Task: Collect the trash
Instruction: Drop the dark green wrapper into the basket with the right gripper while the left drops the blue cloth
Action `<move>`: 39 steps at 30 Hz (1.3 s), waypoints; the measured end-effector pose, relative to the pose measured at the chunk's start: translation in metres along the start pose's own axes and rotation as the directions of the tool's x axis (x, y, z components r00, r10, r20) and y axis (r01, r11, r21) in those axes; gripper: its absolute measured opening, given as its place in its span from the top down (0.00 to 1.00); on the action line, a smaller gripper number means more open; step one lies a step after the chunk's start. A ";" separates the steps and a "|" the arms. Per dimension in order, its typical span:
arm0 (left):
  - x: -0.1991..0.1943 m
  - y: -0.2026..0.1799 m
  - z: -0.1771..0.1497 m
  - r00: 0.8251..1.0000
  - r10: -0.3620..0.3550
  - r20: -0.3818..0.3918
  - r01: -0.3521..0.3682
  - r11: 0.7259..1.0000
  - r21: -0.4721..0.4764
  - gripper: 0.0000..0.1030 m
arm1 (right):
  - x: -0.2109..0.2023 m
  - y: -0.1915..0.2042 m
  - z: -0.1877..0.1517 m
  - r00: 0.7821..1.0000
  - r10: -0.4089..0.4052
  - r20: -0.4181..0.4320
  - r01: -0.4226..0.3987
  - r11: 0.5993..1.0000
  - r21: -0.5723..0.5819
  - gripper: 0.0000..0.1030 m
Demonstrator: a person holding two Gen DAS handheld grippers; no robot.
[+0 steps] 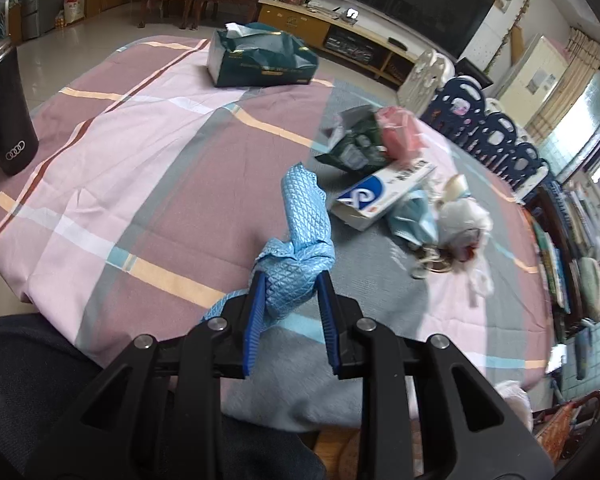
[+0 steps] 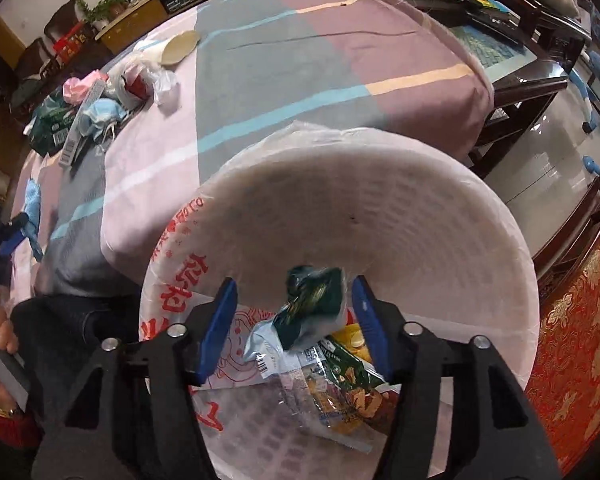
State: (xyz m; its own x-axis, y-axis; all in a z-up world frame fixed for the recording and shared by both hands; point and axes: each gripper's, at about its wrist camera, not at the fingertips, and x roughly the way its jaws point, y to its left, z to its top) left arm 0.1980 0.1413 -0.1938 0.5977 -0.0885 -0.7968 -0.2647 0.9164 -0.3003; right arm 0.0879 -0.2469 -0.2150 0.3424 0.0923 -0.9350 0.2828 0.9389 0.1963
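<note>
Right claw (image 2: 294,312): jaws parted over the bin mouth; we read it as released. A crumpled dark green wrapper (image 2: 314,300) sits between the blue pads, close to the right one, with a gap on the left side.
Wrapper: blurred in the right wrist view, so we cannot say whether it is falling or clinging to the right pad.
Trash bin (image 2: 440,240): white, lined with a thin bag printed in red, standing just off the edge of the surface (image 2: 300,80). Snack packets (image 2: 340,380) already lie inside.
Left claw (image 1: 290,280): clenched on a light blue quilted cloth (image 1: 304,216), which stands up out of the jaws above the striped tablecloth.
Trash pile (image 1: 400,184): still on the surface, well apart from the bin. We see a dark green packet, a pink bag, a blue and white box, a face mask and a clear bag with scraps. A paper cup (image 2: 176,48) lies beside it.
Risk, snag: we judge the wrapper may stick to the right pad and ride back out if the claw lifts early.
Risk, liner: the loose bag rim sits near the claw; a catch could drag it off the bin.
Risk, miss: light foil dropped near the rim could drift outside.
Risk, cloth: its trailing end could sweep the pile and scatter the small pieces.
Risk, remainder: thin mask loops and the limp clear bag look hard to pinch; scraps could spill out.
</note>
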 end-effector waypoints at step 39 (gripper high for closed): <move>-0.045 -0.087 -0.044 0.995 0.041 0.091 -0.073 0.922 0.380 0.21 | -0.097 -0.027 0.019 0.899 -0.122 0.421 0.062 0.986 0.152 0.19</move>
State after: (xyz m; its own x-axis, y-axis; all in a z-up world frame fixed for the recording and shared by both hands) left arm 0.1608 0.0486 -0.1546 0.6529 -0.0144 -0.7573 -0.0003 0.9998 -0.0192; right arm 0.0645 -0.2874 -0.1239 0.6505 -0.1707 -0.7401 0.4364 0.8815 0.1803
